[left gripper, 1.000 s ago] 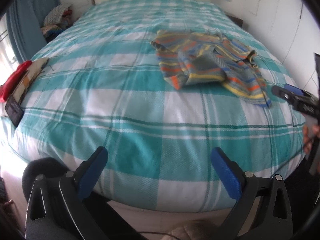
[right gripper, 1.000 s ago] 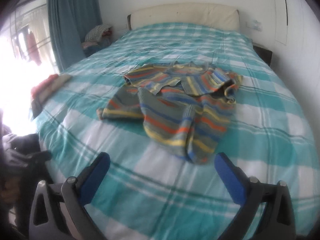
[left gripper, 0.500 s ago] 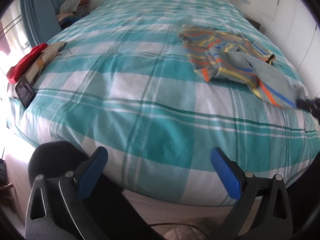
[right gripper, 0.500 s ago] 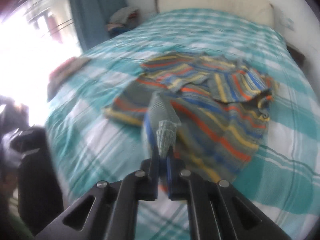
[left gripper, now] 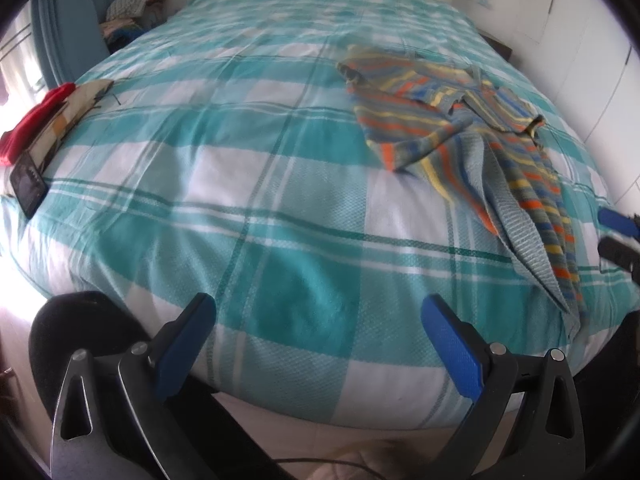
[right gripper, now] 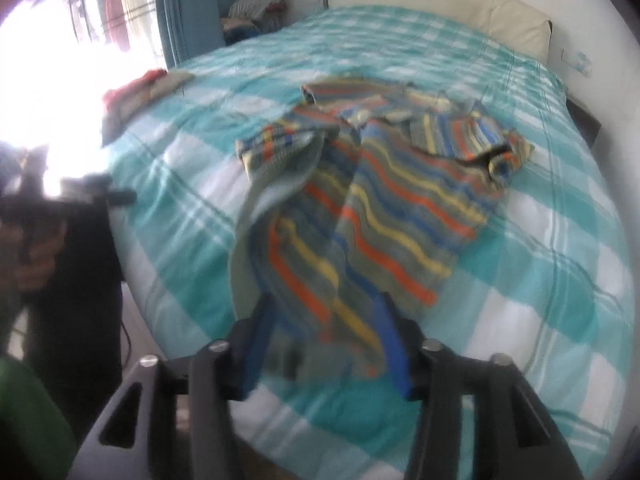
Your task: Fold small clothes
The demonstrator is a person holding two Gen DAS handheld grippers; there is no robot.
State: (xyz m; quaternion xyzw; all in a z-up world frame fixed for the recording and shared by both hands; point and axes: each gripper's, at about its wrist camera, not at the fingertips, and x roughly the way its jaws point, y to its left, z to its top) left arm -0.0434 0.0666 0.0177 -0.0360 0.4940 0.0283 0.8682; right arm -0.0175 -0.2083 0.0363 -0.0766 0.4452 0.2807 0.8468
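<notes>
Item: striped knit sweater (left gripper: pixel 460 120) (right gripper: pixel 380 208), grey with orange, yellow and blue bands. Location: right half of the bed, on the teal-and-white plaid bedspread (left gripper: pixel 240 160) (right gripper: pixel 540 240). Upper part rumpled, sleeves folded over the body; lower hem drawn out in a long tongue to the near edge of the mattress.

Left gripper (left gripper: pixel 320 344): blue-padded fingers spread wide, nothing between them, poised over the near edge of the bed, well apart from the sweater.

Right gripper (right gripper: pixel 326 340) (left gripper: pixel 618 236): fingers parted; the sweater's hem lies between and over them. The view is motion-blurred, and whether the cloth is pinched cannot be told. In the left view its two fingertips show at the right border, just beside the hem.

Other items: red garment (left gripper: pixel 36 120) atop folded cloth at the left edge of the bed; dark phone (left gripper: pixel 28 184) beside it; cream headboard (right gripper: pixel 440 4); blue curtain (right gripper: pixel 184 4); clothes pile (left gripper: pixel 132 8) in the far corner.
</notes>
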